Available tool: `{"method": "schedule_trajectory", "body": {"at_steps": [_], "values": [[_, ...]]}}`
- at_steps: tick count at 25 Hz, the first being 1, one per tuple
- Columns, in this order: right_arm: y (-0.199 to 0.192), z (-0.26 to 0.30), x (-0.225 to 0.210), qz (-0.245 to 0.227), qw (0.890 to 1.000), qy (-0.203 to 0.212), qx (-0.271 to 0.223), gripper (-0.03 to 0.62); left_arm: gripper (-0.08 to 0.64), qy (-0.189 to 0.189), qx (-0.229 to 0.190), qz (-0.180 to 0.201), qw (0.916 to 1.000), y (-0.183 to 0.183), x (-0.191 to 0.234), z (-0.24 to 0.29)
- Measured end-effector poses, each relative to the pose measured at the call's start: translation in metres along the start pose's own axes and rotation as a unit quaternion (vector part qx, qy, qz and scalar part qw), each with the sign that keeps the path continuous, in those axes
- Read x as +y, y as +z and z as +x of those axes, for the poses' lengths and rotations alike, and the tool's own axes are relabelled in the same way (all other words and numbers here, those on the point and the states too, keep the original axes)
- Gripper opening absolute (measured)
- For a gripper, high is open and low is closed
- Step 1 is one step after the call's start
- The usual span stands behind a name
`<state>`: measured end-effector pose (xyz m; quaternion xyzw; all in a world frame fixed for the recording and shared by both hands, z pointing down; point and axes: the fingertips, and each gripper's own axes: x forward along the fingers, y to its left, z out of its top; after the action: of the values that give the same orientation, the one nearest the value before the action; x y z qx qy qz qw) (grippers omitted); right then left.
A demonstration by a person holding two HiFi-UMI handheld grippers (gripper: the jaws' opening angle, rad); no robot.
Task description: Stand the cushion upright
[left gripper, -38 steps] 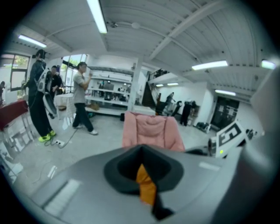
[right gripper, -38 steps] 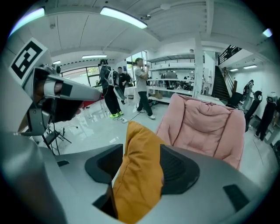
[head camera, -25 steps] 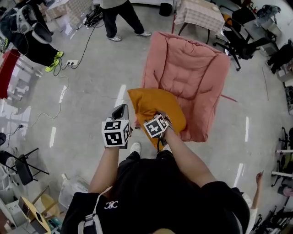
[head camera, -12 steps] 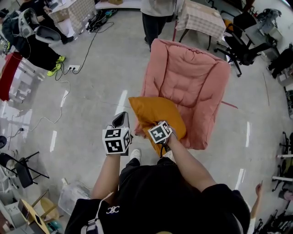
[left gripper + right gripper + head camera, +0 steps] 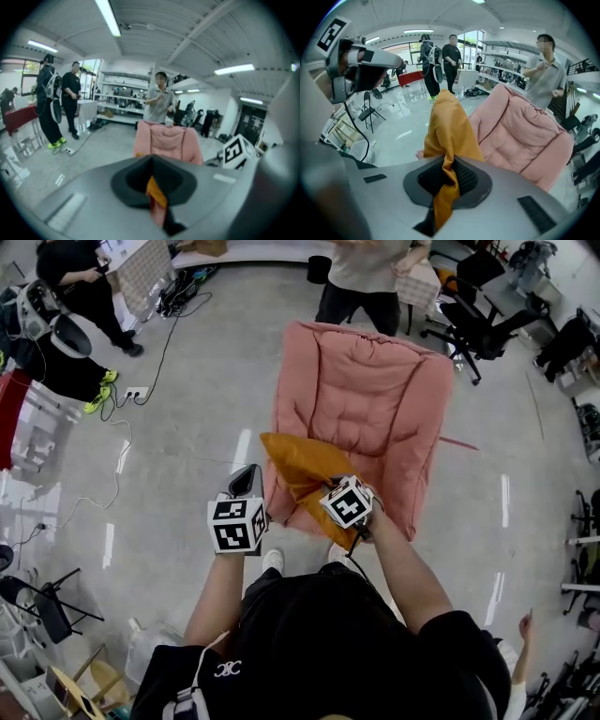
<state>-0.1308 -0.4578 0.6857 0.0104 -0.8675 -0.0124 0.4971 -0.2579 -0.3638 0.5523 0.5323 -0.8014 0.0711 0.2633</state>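
On the floor [image 5: 187, 409]: a pink lounger [image 5: 375, 399], broad and quilted, sits straight ahead of the person.
Bystander [image 5: 370, 273]: stands just beyond the lounger's far edge; only the legs and torso are in the head view.
Orange cushion [image 5: 298, 465]: over the lounger's near left part, tilted, with one corner bunched and the body rising from it to a peak.
Left gripper [image 5: 247, 476]: just off the lounger's near left edge, beside the cushion; jaws together, gripping nothing.
Right gripper [image 5: 448, 174]: above the lounger's near edge; jaws closing, with cushion fabric pinched between the pads.
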Motion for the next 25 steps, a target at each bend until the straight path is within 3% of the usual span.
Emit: {"method": "schedule_trajectory", "body": {"at_steps": [6,13,17,21,25], "values": [[0.015,-0.051,-0.06,-0.074,0.996,0.032,-0.022,0.018,-0.002,0.0,-0.009,0.016,0.9998,0.015,-0.015,0.004],[0.026,-0.107,-0.107,-0.152,0.98,0.122,-0.041,0.018,-0.002,0.013,-0.016,0.025,0.9995,0.026,-0.038,0.008],[0.035,-0.117,-0.13,-0.174,0.973,0.151,-0.031,0.018,0.0,0.024,-0.02,0.026,0.9992,0.029,-0.042,0.008],[0.041,-0.101,-0.169,-0.186,0.972,0.14,-0.011,0.018,-0.002,0.035,-0.012,0.023,0.9991,0.027,-0.05,0.011],[0.033,-0.061,-0.21,-0.224,0.971,0.08,0.041,0.02,-0.002,0.044,-0.006,0.02,0.9988,0.025,-0.06,0.016]]}}
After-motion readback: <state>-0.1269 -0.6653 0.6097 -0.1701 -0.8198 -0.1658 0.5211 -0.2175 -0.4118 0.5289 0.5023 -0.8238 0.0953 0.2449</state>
